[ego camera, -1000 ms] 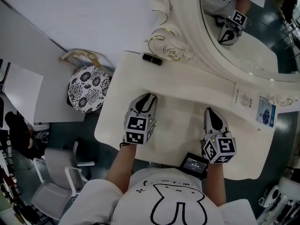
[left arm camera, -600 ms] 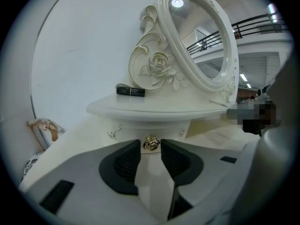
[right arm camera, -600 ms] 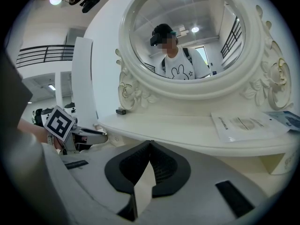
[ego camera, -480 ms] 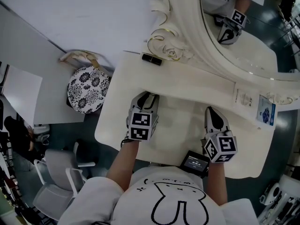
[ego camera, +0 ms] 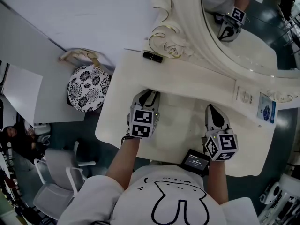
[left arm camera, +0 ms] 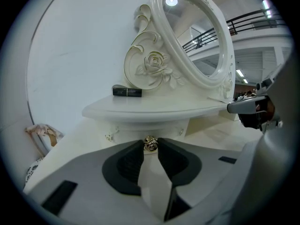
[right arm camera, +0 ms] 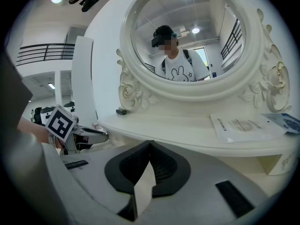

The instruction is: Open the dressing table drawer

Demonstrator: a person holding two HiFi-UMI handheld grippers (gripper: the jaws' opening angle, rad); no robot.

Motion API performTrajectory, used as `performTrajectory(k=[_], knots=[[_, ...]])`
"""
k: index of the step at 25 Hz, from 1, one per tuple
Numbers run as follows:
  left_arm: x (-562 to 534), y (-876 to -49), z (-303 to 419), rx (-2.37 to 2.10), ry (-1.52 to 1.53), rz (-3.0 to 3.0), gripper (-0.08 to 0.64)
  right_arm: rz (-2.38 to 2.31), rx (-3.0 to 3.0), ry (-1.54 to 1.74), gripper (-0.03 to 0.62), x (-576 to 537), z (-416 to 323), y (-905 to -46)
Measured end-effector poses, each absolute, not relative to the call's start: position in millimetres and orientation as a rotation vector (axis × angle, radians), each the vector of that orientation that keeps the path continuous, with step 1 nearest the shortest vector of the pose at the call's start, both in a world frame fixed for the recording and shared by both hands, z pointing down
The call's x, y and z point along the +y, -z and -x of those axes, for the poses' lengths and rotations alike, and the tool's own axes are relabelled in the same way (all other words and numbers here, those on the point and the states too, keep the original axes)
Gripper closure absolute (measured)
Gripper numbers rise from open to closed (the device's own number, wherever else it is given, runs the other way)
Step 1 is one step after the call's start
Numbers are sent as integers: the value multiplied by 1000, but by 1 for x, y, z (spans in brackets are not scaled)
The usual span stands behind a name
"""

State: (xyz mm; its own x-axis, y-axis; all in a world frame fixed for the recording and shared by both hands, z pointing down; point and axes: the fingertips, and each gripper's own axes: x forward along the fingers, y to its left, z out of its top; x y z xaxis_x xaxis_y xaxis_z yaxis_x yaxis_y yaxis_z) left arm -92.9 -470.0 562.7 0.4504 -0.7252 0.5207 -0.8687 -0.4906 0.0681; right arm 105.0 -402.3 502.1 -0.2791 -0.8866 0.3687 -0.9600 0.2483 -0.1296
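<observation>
Black tube (ego camera: 152,56) lies on upper shelf (left arm camera: 154,108), L end. L gripper (ego camera: 148,94) is at the drawer (left arm camera: 140,128) just under that shelf, front looks flush w/ the frame; jaws have just been closing, tips pinch the small gold rose knob (left arm camera: 150,144). R gripper (ego camera: 211,108) sits well apart to the R over tabletop (ego camera: 183,125), pads together at tips, nothing btwn.

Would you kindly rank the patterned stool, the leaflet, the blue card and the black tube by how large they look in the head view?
1. Patterned stool, largest, though it stands farther from the camera.
2. Leaflet and blue card: too alike to rank.
3. Black tube, smallest.
</observation>
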Motion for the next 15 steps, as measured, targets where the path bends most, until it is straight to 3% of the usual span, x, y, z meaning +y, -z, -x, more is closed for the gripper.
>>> performTrajectory(k=[15], knots=[[-461, -563, 95, -1356, -643, -2388, 436, -1745, -2308, -471, 581, -386, -103, -497]])
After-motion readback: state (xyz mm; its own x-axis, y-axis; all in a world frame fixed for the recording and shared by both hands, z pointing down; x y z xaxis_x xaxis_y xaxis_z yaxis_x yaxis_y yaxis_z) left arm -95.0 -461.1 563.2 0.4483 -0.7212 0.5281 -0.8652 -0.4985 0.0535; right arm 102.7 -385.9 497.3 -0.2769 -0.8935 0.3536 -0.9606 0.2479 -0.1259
